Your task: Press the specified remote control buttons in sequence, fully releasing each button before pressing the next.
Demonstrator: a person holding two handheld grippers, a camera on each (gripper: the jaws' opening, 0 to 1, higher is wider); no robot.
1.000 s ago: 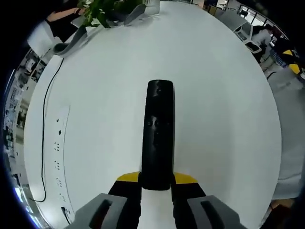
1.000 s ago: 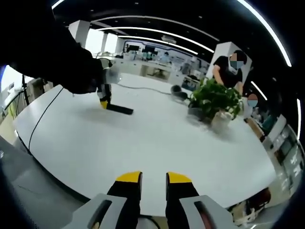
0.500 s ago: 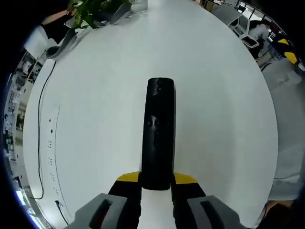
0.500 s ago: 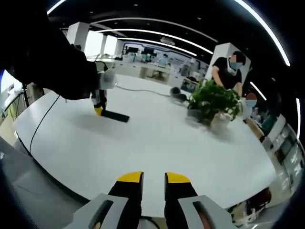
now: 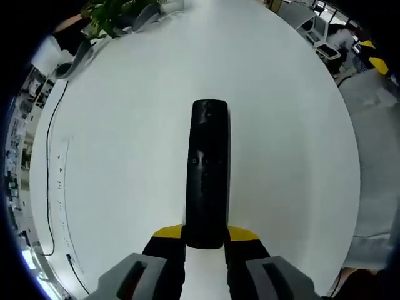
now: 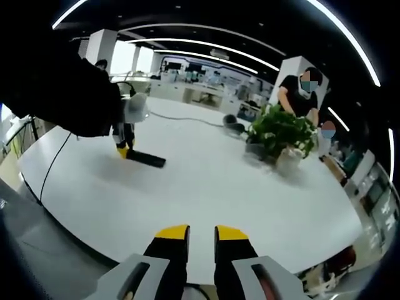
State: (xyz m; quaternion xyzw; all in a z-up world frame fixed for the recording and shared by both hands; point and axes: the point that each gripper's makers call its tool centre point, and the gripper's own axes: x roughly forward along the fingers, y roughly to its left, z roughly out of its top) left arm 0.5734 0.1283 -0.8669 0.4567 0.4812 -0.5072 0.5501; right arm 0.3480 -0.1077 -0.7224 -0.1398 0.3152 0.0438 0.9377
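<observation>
Yellow-tipped jaws of the left gripper (image 5: 205, 236) rise from the bottom centre of the left gripper view, clamped on the near end of a black remote control (image 5: 207, 172). Remote runs straight up the middle of the frame, long axis in line with the jaws, its far end rounded; faint buttons show near mid-length, too small to read. White table (image 5: 294, 144) lies beneath it; whether the remote touches the surface I cannot tell. Black cable (image 5: 51, 156) curves along the left edge of the table. Potted plant (image 5: 109, 12) sits at the upper left, at the table's far side.

Right gripper (image 6: 200, 236), bottom centre of the right gripper view: yellow tips nearly together with a thin gap, nothing between them, hanging over the near edge of the table (image 6: 206, 187). Mid-left of that frame, a dark sleeve (image 6: 56, 94) reaches in holding the left gripper (image 6: 124, 150), the remote control (image 6: 145, 159) sticking out from it low over the tabletop. Right of centre, farther back, the potted plant (image 6: 281, 134) stands on the table. Behind it, upper right, a person in a black top (image 6: 299, 90) stands by a white column.
</observation>
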